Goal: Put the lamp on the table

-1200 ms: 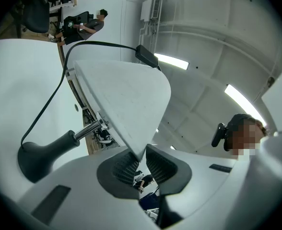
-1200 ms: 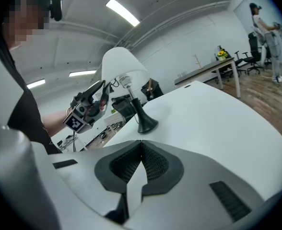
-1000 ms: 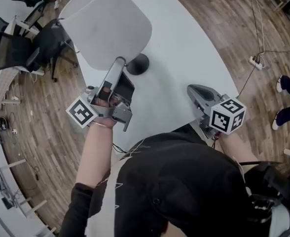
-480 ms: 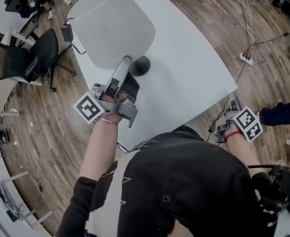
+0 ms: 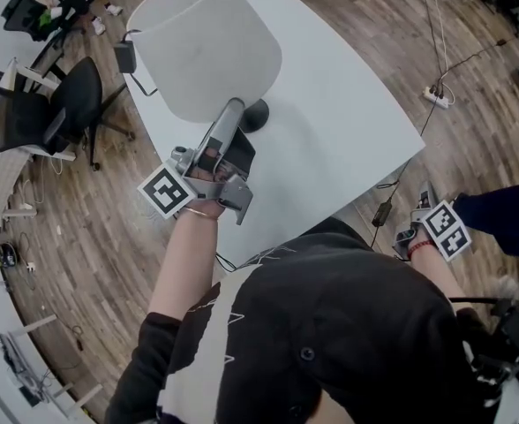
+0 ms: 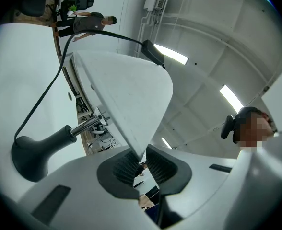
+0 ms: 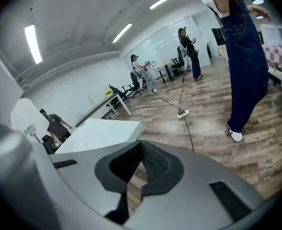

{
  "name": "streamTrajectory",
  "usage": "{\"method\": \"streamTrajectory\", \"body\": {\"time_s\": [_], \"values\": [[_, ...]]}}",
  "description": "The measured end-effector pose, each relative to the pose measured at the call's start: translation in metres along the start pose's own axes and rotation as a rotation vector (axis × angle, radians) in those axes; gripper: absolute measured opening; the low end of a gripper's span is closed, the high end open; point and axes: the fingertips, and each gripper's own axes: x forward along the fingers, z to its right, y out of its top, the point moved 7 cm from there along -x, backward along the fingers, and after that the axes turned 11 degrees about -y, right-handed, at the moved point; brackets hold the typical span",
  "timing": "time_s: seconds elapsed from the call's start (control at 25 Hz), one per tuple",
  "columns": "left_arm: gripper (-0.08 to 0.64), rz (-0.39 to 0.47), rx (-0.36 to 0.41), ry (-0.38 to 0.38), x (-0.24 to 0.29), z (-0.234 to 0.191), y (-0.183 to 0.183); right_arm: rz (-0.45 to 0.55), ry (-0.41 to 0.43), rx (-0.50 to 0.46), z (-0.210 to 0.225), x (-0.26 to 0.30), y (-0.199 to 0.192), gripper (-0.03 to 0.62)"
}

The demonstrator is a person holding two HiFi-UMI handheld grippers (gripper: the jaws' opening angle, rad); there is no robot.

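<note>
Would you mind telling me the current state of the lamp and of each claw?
lamp: black base on the table, shade rim gripped.
left claw: shut on the lamp's shade rim.
right claw: shut, nothing between its jaws, out past the table's edge.

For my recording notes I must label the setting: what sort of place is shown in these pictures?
Probably an open office or lab workspace: a long white table, black office chairs beside it, and a power strip lying on the wooden floor.
</note>
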Motion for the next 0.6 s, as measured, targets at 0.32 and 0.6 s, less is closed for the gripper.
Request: {"method": "streamTrajectory", "body": {"time_s": [0.32, 0.6], "values": [[0.046, -0.058, 0.024, 0.006, -0.004, 0.001, -0.02, 0.013, 0.023, -0.057, -0.003, -0.005, -0.001, 0.017], [0.046, -0.06, 0.037, 0.003, -0.006, 0.003, -0.029, -0.003, 0.073, -0.081, -0.013, -0.007, -0.001, 0.017]]}}
